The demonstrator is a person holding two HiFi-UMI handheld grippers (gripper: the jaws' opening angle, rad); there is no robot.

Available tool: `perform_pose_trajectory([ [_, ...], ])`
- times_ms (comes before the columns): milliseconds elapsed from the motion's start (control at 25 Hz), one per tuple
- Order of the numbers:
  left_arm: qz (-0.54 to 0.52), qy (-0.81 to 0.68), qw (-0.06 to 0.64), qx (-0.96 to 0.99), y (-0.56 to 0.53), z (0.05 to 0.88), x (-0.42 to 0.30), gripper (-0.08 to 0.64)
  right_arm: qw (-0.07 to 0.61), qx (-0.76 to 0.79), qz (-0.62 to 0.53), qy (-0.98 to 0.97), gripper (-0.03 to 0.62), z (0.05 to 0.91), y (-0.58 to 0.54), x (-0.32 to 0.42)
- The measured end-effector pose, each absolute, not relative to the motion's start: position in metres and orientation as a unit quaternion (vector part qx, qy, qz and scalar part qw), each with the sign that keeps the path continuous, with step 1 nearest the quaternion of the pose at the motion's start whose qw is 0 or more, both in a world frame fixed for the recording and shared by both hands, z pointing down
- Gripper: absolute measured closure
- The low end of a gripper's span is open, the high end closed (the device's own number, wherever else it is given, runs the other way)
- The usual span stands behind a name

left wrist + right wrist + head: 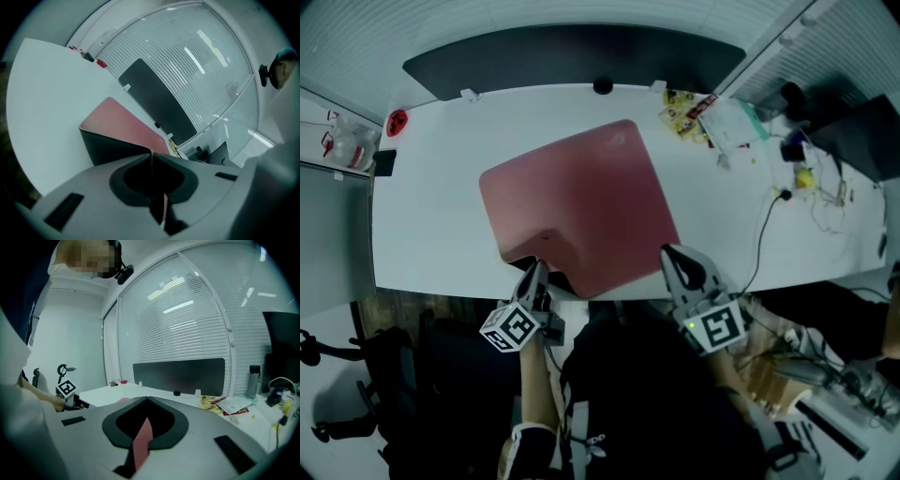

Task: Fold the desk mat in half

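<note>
A pink desk mat (581, 202) lies on the white table (431, 225), reaching to the near edge. My left gripper (534, 272) is shut on the mat's near-left corner, which is raised off the table. In the left gripper view the mat's pink top (126, 126) and black underside (112, 147) run away from the closed left gripper (152, 157). My right gripper (672, 255) is at the near-right corner. In the right gripper view, a pink strip of mat (143, 439) is pinched between the jaws of the right gripper (146, 400).
A dark divider panel (572, 56) runs along the table's far edge, with a small black knob (602, 86) before it. Papers and packets (703, 112) lie back right, with a cable (764, 234) beside them. A red item (397, 122) sits far left.
</note>
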State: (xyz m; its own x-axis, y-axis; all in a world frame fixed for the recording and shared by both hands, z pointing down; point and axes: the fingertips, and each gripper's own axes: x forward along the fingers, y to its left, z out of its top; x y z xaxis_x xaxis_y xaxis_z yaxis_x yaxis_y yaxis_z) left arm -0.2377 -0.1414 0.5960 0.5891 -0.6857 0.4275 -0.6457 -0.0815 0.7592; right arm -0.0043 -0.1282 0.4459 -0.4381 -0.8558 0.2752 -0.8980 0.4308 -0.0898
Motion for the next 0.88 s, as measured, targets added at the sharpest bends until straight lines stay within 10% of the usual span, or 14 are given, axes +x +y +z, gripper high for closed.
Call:
perform_pose_trajectory([
  [880,0.003,-0.365,0.497,0.787,-0.239,0.578,-0.149,0.541,0.092,0.594,0.108,-0.792,0.592,0.444,-0.143,0.049],
])
